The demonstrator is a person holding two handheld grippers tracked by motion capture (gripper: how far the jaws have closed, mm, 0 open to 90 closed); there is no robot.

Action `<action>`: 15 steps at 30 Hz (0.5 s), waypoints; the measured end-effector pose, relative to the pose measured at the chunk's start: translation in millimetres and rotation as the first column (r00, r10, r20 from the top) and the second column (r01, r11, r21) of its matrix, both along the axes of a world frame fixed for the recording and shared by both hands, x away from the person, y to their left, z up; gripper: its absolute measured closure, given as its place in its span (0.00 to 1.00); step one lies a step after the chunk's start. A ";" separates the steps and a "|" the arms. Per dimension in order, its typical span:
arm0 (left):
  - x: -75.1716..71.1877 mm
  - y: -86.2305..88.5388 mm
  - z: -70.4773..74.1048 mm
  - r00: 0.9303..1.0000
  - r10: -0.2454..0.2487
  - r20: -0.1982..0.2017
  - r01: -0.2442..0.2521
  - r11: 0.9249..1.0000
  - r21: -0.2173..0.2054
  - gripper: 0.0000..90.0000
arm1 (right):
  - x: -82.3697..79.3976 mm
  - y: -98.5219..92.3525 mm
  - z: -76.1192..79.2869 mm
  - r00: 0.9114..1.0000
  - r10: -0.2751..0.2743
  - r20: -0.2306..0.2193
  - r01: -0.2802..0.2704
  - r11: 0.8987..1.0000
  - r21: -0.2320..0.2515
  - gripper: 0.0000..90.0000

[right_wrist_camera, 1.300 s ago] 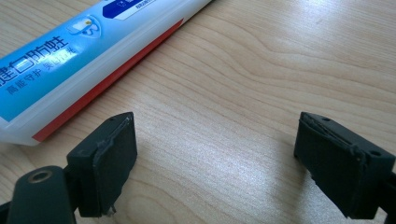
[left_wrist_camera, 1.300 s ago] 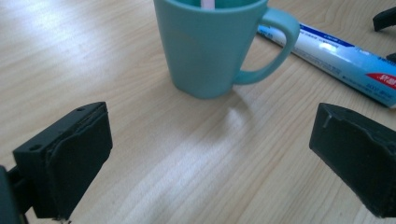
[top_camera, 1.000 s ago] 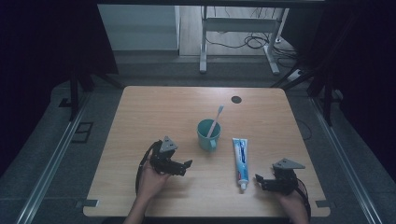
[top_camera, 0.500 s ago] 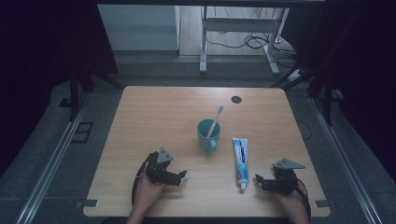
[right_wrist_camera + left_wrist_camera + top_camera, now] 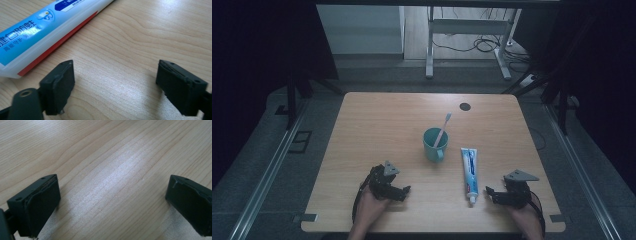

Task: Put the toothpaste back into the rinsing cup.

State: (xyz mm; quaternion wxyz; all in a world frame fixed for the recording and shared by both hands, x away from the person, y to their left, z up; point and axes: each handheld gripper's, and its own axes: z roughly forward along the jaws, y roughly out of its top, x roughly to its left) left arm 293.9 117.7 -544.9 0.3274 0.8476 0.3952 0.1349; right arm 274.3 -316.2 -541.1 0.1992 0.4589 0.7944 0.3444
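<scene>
2 grippers, left and right, gaped empty; toothpaste tube lay at the right's 10 o'clock, teal cup beyond.

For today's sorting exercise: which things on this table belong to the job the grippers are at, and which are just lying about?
Job in hand:
toothpaste tube, beside the open right gripper
toothbrush, standing in the teal cup
open left gripper

Lying about:
dark round spot on the table
</scene>
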 end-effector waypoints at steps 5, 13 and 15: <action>0.1 0.1 0.0 1.000 0.001 0.001 -0.001 1.000 0.000 0.00 | 0.5 -2.7 2.7 1.000 0.000 -0.017 0.000 1.000 0.023 0.25; 0.1 0.2 0.0 1.000 0.002 0.002 -0.002 1.000 0.001 0.00 | 3.6 -2.8 11.3 0.996 0.016 -0.087 -0.008 0.996 0.090 0.21; 0.1 0.2 0.0 1.000 0.002 0.002 -0.002 1.000 0.001 0.00 | 4.5 -1.4 14.2 0.996 0.014 -0.090 -0.006 0.996 0.088 0.22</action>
